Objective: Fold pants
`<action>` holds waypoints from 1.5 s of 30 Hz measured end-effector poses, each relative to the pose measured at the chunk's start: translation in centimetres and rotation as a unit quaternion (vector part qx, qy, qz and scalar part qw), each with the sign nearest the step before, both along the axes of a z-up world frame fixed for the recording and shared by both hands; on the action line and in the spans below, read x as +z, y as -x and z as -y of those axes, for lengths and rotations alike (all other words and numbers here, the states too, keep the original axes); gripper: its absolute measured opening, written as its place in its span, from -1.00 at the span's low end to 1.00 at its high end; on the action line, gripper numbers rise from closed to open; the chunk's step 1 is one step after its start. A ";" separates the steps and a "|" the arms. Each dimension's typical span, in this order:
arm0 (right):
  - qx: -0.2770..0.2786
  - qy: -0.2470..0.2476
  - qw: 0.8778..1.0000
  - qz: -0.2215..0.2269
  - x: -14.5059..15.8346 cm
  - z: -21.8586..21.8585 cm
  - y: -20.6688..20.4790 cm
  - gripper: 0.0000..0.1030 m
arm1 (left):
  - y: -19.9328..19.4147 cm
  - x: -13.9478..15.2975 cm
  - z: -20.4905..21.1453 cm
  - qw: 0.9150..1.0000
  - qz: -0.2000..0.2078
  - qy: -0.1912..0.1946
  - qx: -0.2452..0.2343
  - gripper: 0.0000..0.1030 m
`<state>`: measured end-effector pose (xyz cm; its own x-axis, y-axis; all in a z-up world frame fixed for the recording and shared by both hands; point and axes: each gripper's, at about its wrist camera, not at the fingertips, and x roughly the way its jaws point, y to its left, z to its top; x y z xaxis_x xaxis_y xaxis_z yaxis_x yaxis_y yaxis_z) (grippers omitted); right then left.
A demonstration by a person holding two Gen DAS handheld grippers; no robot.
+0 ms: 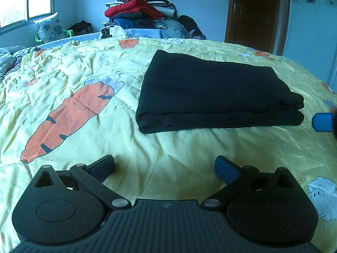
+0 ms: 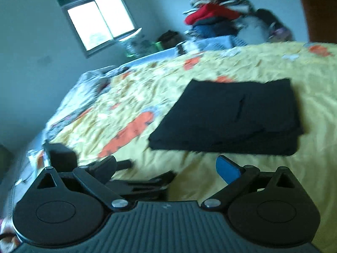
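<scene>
Black pants lie folded in a flat stack on the carrot-print bedspread, at 1 o'clock from the left gripper, apart from it. Left gripper jaws wide, holding nothing. Left view alone shows the brown door at 1 o'clock and a blue fingertip cut off at 3 o'clock. Right view, blurred and tilted: right gripper wide, empty; pants at 1 o'clock; window at 11; dark objects by its left finger, unclear

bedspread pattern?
Yellow bedspread printed with orange carrots and white cartoon animals; clearest in the left wrist view.
</scene>
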<state>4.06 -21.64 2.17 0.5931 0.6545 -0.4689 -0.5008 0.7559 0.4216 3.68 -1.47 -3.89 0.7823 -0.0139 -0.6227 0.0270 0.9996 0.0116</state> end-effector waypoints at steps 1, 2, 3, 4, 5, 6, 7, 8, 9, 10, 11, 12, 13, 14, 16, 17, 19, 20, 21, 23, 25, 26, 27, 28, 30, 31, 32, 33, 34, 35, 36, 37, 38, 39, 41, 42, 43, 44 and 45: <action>0.005 0.007 1.000 0.007 -0.1 0.0 0.1 0.98 | 0.0 0.0 0.0 1.000 0.000 0.000 0.000 1.00; 0.001 0.018 1.000 0.024 -0.1 -0.1 0.3 0.98 | 0.0 0.0 0.0 1.000 0.000 0.000 0.000 1.00; -0.006 0.023 0.999 0.040 -0.1 0.0 0.6 0.98 | 0.0 0.0 0.0 1.000 0.000 0.000 0.000 1.00; -0.011 0.014 0.999 0.044 -0.2 0.3 0.5 0.98 | 0.0 0.0 0.0 1.000 0.000 0.000 0.000 1.00; -0.019 0.001 0.999 0.044 -0.3 0.7 0.3 0.99 | 0.0 0.0 0.0 1.000 0.000 0.000 0.000 1.00; -0.034 -0.003 0.998 0.043 -0.4 1.0 0.4 0.99 | 0.0 0.0 0.0 1.000 0.000 0.000 0.000 1.00; -0.059 0.001 0.998 0.039 -0.5 1.1 0.1 0.99 | 0.0 0.0 0.0 1.000 0.000 0.000 0.000 1.00; -0.090 0.009 0.995 0.031 -0.7 1.3 -0.3 0.99 | 0.0 0.0 0.0 1.000 0.000 0.000 0.000 1.00; -0.126 0.018 0.992 0.018 -1.0 1.4 -0.7 0.99 | 0.0 0.0 0.0 1.000 0.000 0.000 0.000 1.00; -0.160 0.024 0.987 0.005 -1.4 1.5 -1.1 0.99 | 0.0 0.0 0.0 1.000 0.000 0.000 0.000 1.00; -0.196 0.030 0.980 -0.008 -1.8 1.7 -1.4 0.99 | 0.0 0.0 0.0 1.000 0.000 0.000 0.000 1.00; -0.230 0.040 0.972 -0.013 -2.3 1.8 -1.5 0.99 | 0.0 0.0 0.0 1.000 0.000 0.000 0.000 1.00; -0.249 0.050 0.967 -0.007 -2.7 1.9 -1.5 0.99 | 0.0 0.0 0.0 1.000 0.000 0.000 0.000 1.00; -0.261 0.064 0.963 0.003 -3.1 1.9 -1.4 0.99 | 0.0 0.0 0.0 1.000 0.000 0.000 0.000 1.00; -0.286 0.098 0.953 0.012 -3.9 1.7 -1.3 0.99 | 0.0 0.0 0.0 1.000 0.000 0.000 0.000 1.00; -0.296 0.119 0.948 0.015 -4.2 1.4 -1.3 0.99 | 0.0 0.0 0.0 1.000 0.000 0.000 0.000 1.00; -0.299 0.148 0.943 0.022 -4.8 1.0 -1.2 0.99 | 0.0 0.0 0.0 1.000 0.000 0.000 0.000 1.00; -0.298 0.163 0.940 0.027 -5.1 0.8 -1.2 0.99 | 0.0 0.0 0.0 1.000 0.000 0.000 0.000 1.00; -0.299 0.180 0.937 0.032 -5.4 0.7 -1.1 0.99 | 0.0 0.0 0.0 1.000 0.000 0.000 0.000 1.00; -0.300 0.200 0.932 0.039 -5.9 0.2 -0.9 0.99 | 0.0 0.0 0.0 1.000 0.000 0.000 0.000 1.00; -0.290 0.209 0.933 0.035 -6.2 -0.3 -1.1 0.99 | 0.0 0.0 0.0 1.000 0.000 0.000 0.000 1.00; -0.290 0.216 0.932 0.033 -6.2 -0.3 -1.0 0.99 | 0.0 0.0 0.0 1.000 0.000 0.000 0.000 1.00; -0.294 0.225 0.929 0.034 -6.2 -0.6 -1.0 0.99 | 0.0 0.0 0.0 1.000 0.000 0.000 0.000 1.00; -0.296 0.232 0.926 0.036 -6.2 -0.8 -1.0 0.99 | 0.0 0.0 0.0 1.000 0.000 0.000 0.000 1.00; -0.294 0.237 0.925 0.035 -6.2 -1.2 -1.1 1.00 | 0.0 0.0 0.0 1.000 0.000 0.000 0.000 1.00; -0.295 0.237 0.925 0.030 -6.3 -1.3 -1.2 1.00 | 0.0 0.0 0.0 1.000 0.000 0.000 0.000 1.00; -0.297 0.237 0.925 0.024 -6.3 -1.4 -1.2 1.00 | 0.0 0.0 0.0 1.000 0.000 0.000 0.000 1.00; -0.295 0.237 0.925 0.019 -6.4 -1.6 -1.4 1.00 | 0.0 0.0 0.0 1.000 0.000 0.000 0.000 1.00; -0.292 0.239 0.926 0.019 -6.4 -1.7 -1.3 1.00 | 0.0 0.0 0.0 1.000 0.000 0.000 0.000 1.00; -0.291 0.243 0.925 0.022 -6.4 -1.9 -1.2 1.00 | 0.0 0.0 0.0 1.000 0.000 0.000 0.000 1.00; -0.290 0.246 0.924 0.023 -6.4 -2.0 -1.2 1.00 | 0.0 0.0 0.0 1.000 0.000 0.000 0.000 1.00; -0.290 0.246 0.925 0.023 -6.4 -2.0 -1.2 1.00 | 0.0 0.0 0.0 1.000 0.000 0.000 0.000 1.00; -0.290 0.244 0.925 0.021 -6.4 -1.8 -1.3 1.00 | 0.0 0.0 0.0 1.000 0.000 0.000 0.000 1.00; -0.289 0.239 0.927 0.018 -6.5 -1.6 -1.3 1.00 | 0.0 0.0 0.0 1.000 0.000 0.000 0.000 1.00; -0.289 0.230 0.929 0.012 -6.5 -1.3 -1.2 1.00 | 0.0 0.0 0.0 1.000 0.000 0.000 0.000 1.00; -0.287 0.226 0.931 0.010 -6.5 -1.2 -1.1 1.00 | 0.0 0.0 0.0 1.000 0.000 0.000 0.000 1.00; -0.287 0.223 0.932 0.008 -6.6 -1.2 -0.9 1.00 | 0.0 0.0 0.0 1.000 0.000 0.000 0.000 1.00; -0.286 0.221 0.932 0.007 -6.6 -1.1 -0.8 1.00 | 0.0 0.0 0.0 1.000 0.000 0.000 0.000 1.00; -0.286 0.220 0.933 0.006 -6.6 -1.1 -0.7 1.00 | 0.0 0.0 0.0 1.000 0.000 0.000 0.000 1.00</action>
